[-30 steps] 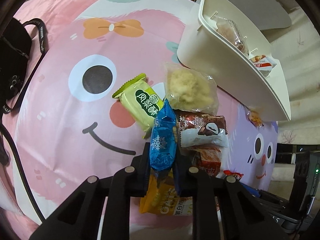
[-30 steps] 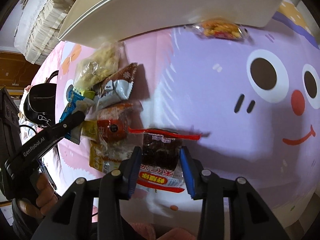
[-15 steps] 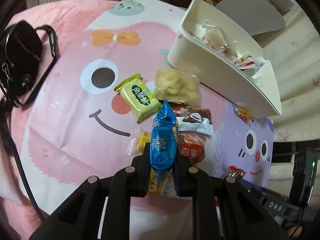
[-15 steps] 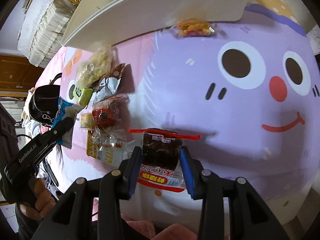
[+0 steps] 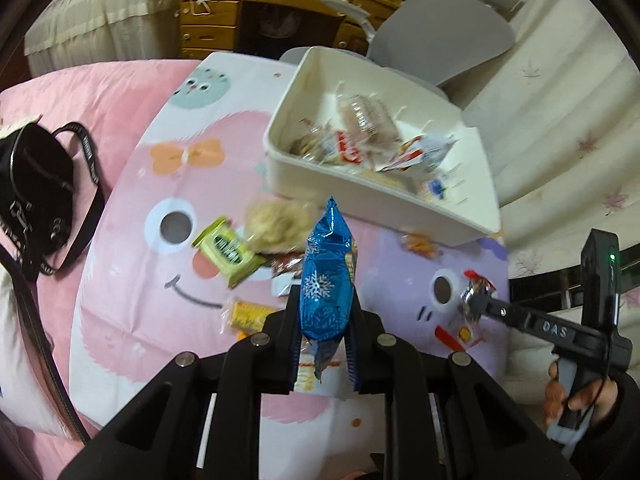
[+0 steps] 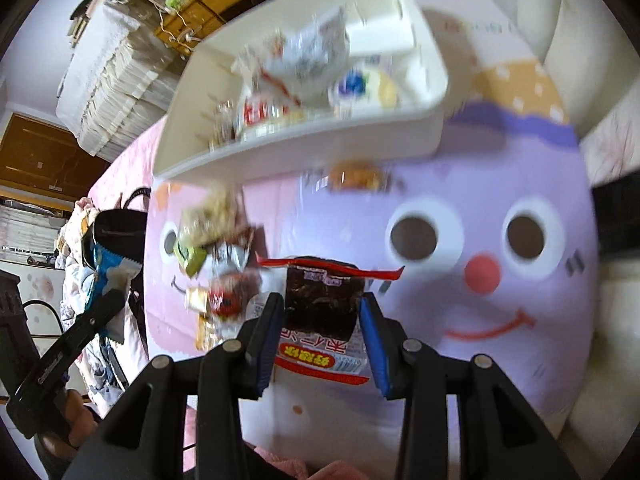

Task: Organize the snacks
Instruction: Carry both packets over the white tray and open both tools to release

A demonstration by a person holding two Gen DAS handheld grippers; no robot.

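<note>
left gripper point(image 5: 325, 322) clamped on blue snowflake packet point(image 5: 327, 276), long axis upright between jaws. right gripper point(image 6: 323, 320) clamped on dark red-edged packet point(image 6: 325, 300), red seal crosswise above fingertips. both raised over cartoon sheet point(image 5: 132, 280). white bin point(image 5: 400, 216) ahead and above both, part-filled; lies slightly right of left gripper, slightly left of right. which nearer: cannot tell. loose snacks point(image 5: 256, 240) below bin.

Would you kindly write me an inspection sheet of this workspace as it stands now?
Surface: cartoon-face bedspread, pink and purple.
Job's things: white bin partly filled with snacks; loose packets beside it.
Clutter: black bag at the left.
Grippers: left claw shut on blue packet; right claw shut on dark packet.
Cables: black cord along the left edge.
Surroundings: wooden drawers, grey chair.
</note>
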